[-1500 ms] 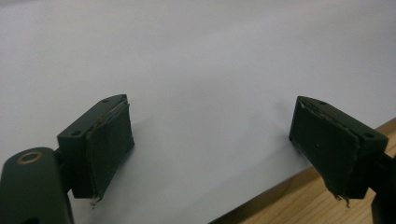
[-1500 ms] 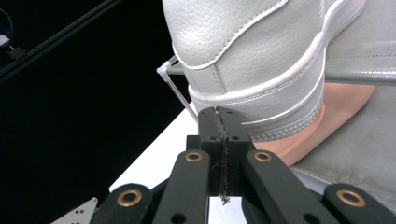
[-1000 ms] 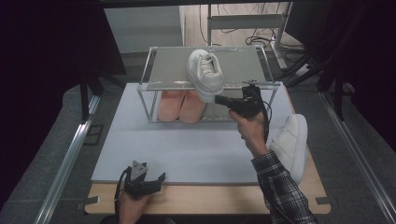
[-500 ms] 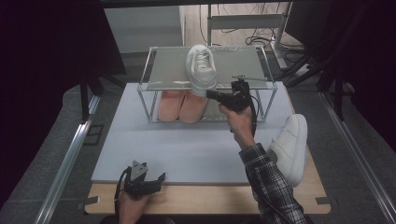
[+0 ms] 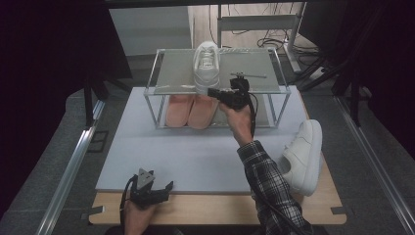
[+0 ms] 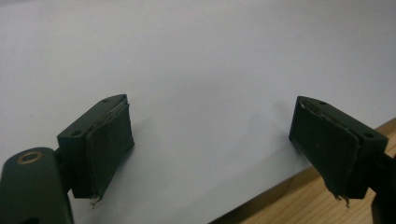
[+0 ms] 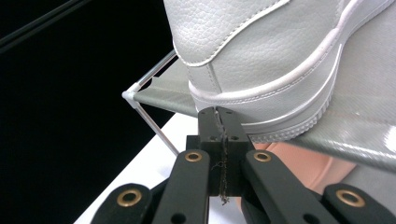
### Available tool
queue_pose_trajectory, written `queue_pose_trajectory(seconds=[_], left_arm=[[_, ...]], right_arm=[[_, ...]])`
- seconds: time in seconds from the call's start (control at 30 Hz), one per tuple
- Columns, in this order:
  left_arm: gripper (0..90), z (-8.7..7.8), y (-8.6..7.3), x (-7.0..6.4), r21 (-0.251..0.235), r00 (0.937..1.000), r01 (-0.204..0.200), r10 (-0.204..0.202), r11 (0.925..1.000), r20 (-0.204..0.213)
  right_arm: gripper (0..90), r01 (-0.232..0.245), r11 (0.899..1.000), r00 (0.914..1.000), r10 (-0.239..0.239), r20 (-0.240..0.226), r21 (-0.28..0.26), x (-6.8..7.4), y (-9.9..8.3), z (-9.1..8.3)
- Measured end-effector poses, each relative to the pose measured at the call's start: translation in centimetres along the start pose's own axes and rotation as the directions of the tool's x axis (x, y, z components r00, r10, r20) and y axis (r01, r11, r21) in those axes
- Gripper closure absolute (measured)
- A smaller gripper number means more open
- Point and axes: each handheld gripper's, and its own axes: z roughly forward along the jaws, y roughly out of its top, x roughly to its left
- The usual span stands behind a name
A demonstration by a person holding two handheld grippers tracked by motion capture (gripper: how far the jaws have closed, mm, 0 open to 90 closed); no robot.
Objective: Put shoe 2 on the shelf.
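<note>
While the right gripper presses its jaws together with nothing between them against the heel of a white sneaker, the shoe stands upright on the top shelf of a glass rack at the far side of the surface. In the right gripper view, the closed tips meet the sneaker at the sole's edge, right at the shelf's front rim; whether they actually touch it cannot be told for certain. A pair of pink shoes sits on the rack's lower level, directly beneath. A second white sneaker lies on its side near the right edge of the surface, well apart from the rack and just beside the person's plaid sleeve. The left gripper rests at the near edge, its jaws spread wide and holding nothing; the left gripper view shows the gripper over the pale mat, where it meets the wooden border.
</note>
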Motion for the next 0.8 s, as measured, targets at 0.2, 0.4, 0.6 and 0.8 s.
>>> queue_pose_trajectory(seconds=[0.2, 0.4, 0.6, 0.8], left_arm=[[13.2, 0.0, 0.0, 0.0, 0.0, 1.0, 0.001, -0.001, 1.0, 0.0], [13.2, 0.0, 0.0, 0.0, -0.002, 1.0, 0.002, -0.002, 1.0, 0.001], [13.1, 0.0, 0.0, 0.0, -0.002, 1.0, 0.002, -0.002, 1.0, 0.0], [13.2, 0.0, 0.0, 0.0, -0.002, 1.0, 0.001, -0.001, 1.0, 0.0]], right_arm=[[90.0, 0.037, 0.999, 0.9991, -0.037, 0.021, 0.002, 0.5, 0.1, 0.8], [90.0, 0.051, 0.999, 0.9983, -0.052, 0.026, 0.018, 0.9, 0.0, 0.4], [89.8, 0.095, 0.995, 0.9952, -0.095, 0.022, 0.031, 1.7, -0.3, -0.4], [87.4, 0.134, 0.989, 0.9903, -0.136, 0.028, 0.063, 2.1, -1.2, -1.4]])
